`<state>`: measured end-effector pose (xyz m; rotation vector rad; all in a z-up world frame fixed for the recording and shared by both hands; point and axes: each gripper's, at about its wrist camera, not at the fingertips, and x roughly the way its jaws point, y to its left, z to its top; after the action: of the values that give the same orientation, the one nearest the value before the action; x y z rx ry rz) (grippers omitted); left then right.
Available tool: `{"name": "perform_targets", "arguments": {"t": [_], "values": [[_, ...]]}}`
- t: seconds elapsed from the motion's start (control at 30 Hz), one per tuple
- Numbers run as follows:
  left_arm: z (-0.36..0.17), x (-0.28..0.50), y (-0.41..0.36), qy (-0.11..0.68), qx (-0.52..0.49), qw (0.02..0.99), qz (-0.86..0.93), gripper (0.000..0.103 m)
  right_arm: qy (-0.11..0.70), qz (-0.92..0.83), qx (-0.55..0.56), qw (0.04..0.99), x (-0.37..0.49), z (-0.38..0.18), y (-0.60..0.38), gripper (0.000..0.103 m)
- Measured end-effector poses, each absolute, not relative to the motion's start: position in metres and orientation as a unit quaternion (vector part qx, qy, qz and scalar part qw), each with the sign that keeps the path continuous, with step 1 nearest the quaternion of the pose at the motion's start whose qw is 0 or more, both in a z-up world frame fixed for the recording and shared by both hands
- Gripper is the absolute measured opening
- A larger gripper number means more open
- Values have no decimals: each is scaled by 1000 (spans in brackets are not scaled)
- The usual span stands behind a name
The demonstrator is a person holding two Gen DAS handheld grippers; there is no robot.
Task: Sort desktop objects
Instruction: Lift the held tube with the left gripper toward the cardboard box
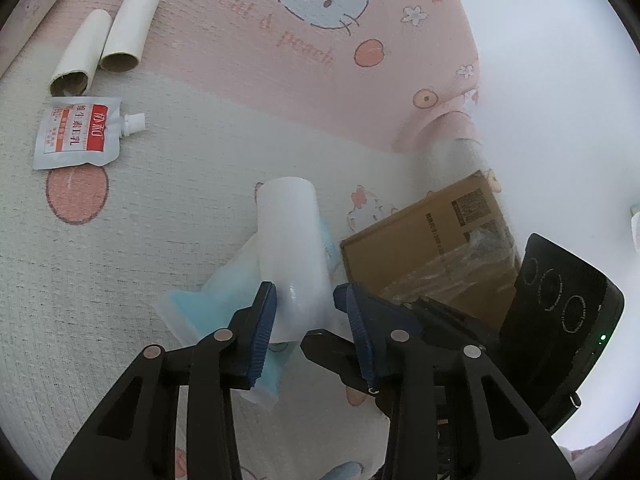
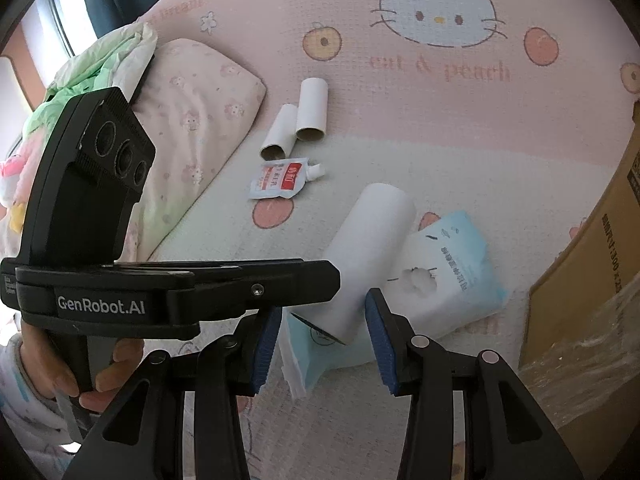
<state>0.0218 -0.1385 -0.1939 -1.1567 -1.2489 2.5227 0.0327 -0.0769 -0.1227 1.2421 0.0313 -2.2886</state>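
A white paper roll [image 1: 290, 236] [image 2: 368, 248] lies slanted across a light-blue tissue pack [image 1: 224, 292] [image 2: 452, 264] on the cartoon-cat mat. My left gripper [image 1: 310, 312] straddles the roll's near end. Its left pad [image 1: 266, 320] rests against the roll, and a thin gap shows at the other pad. In the right wrist view the left gripper [image 2: 334, 276] reaches in from the left, held by a person's hand [image 2: 116, 364]. My right gripper [image 2: 322, 344] is open around the roll's near end, clear of it on both sides.
Two empty cardboard tubes [image 1: 100, 40] [image 2: 296, 124] and a spouted pouch with a red label [image 1: 76, 132] [image 2: 280, 178] lie farther back. A brown cardboard box [image 1: 432, 240] [image 2: 592, 272] stands on the right. A pillow [image 2: 192, 120] and bunched bedding [image 2: 104, 60] are on the left.
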Motion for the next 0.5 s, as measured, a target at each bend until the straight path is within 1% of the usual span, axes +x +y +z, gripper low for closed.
{"name": "perform_targets", "arguments": {"t": [0.2,0.5], "values": [[-201,23,-143,-452,-366,70,810,40,13,-846,464,262,35,-119,-78,41],[-206,1,-146,-461,-386,66,797,41,-51,-845,480,228,23,-124,-61,41]]}}
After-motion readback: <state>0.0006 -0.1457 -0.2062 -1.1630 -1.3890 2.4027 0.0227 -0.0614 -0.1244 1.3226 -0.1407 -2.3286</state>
